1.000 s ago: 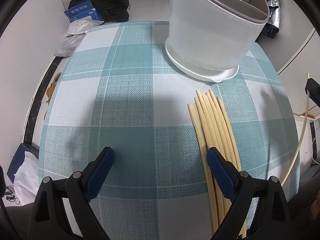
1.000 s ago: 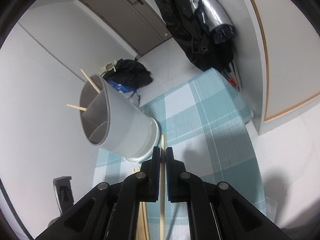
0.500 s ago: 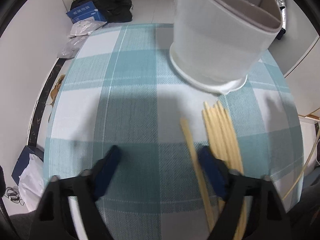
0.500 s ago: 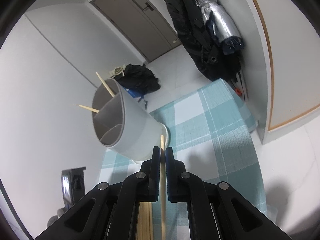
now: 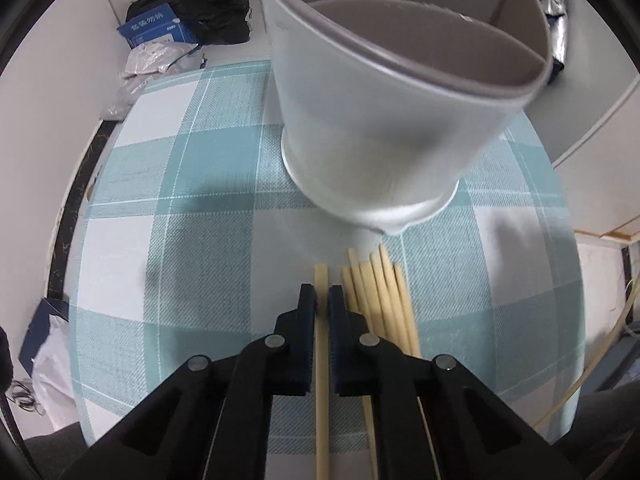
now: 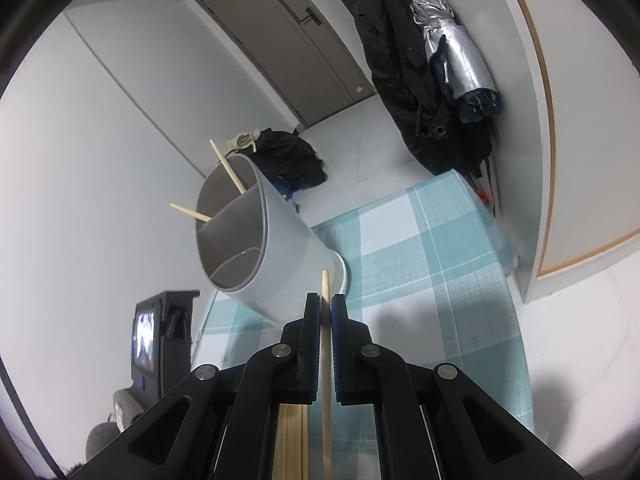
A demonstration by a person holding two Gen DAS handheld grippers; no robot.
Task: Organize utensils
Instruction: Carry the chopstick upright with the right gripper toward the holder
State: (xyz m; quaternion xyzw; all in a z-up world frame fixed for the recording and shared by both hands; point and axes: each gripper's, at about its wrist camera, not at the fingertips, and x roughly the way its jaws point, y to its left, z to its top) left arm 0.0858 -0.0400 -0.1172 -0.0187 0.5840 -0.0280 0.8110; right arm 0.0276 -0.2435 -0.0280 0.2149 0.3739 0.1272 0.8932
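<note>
Left gripper point(image 5: 321, 294): jaws just closed, pads pinching one chopstick point(image 5: 321, 280) lying on checked tablecloth point(image 5: 180, 240); loose chopstick bundle point(image 5: 380, 296) just beside it to the right, tips toward holder. Right gripper point(image 6: 325, 303): jaws closed on a single chopstick point(image 6: 325, 284), raised above the table. Beyond both: white divided utensil holder point(image 5: 384, 120), two chopsticks point(image 6: 228, 168) leaning out of its far compartment. Farther: black bag point(image 5: 208, 8) and blue box point(image 5: 156, 26) on floor, brown door point(image 6: 280, 40), hanging coats point(image 6: 400, 60)
</note>
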